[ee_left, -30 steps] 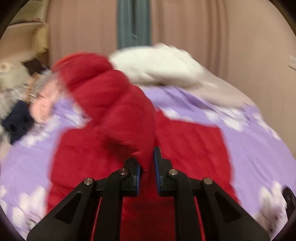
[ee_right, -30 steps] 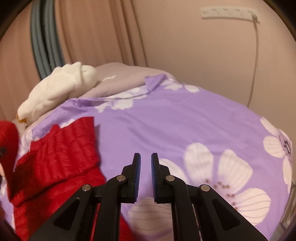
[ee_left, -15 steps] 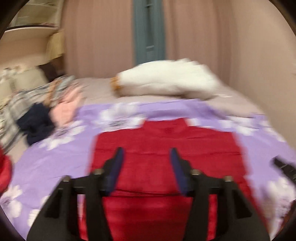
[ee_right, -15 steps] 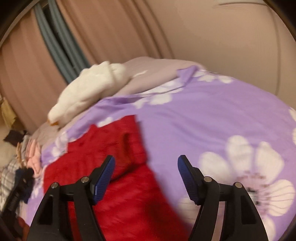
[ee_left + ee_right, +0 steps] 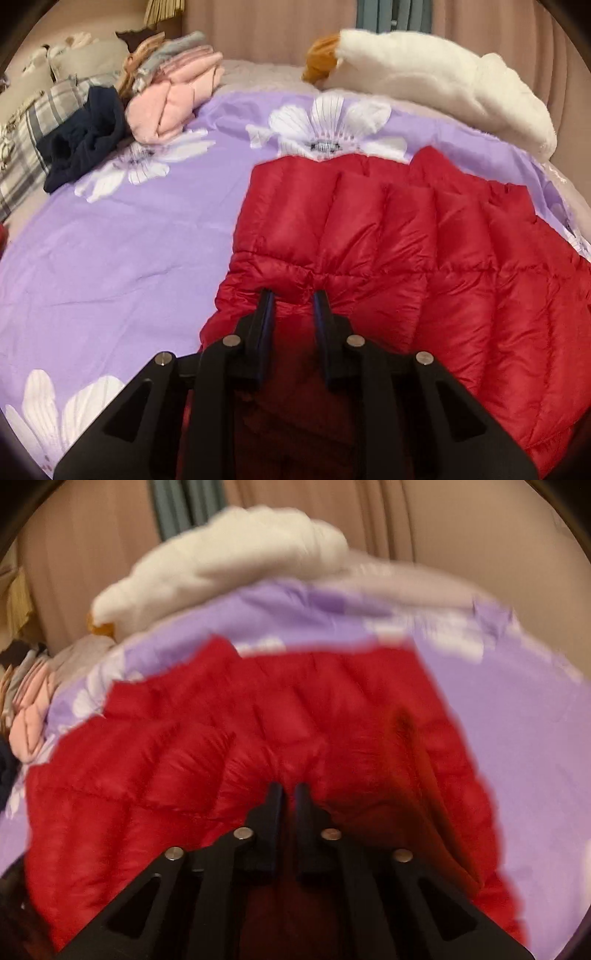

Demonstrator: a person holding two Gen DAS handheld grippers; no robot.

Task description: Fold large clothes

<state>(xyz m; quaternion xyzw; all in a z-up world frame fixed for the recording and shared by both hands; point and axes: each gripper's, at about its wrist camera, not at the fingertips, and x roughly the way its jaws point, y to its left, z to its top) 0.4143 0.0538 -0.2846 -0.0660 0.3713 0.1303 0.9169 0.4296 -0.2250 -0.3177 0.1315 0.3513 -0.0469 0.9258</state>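
While pressed low | both jaws pinch red jacket [image 5: 388,236] folds

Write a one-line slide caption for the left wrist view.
Left gripper pinches a bunched fold of the red puffer jacket spread on the purple floral duvet.

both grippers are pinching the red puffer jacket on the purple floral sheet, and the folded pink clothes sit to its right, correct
Not quite: the folded pink clothes sit to the left of the red puffer jacket, as the left wrist view shows. The left gripper and right gripper do pinch it on the purple floral sheet.
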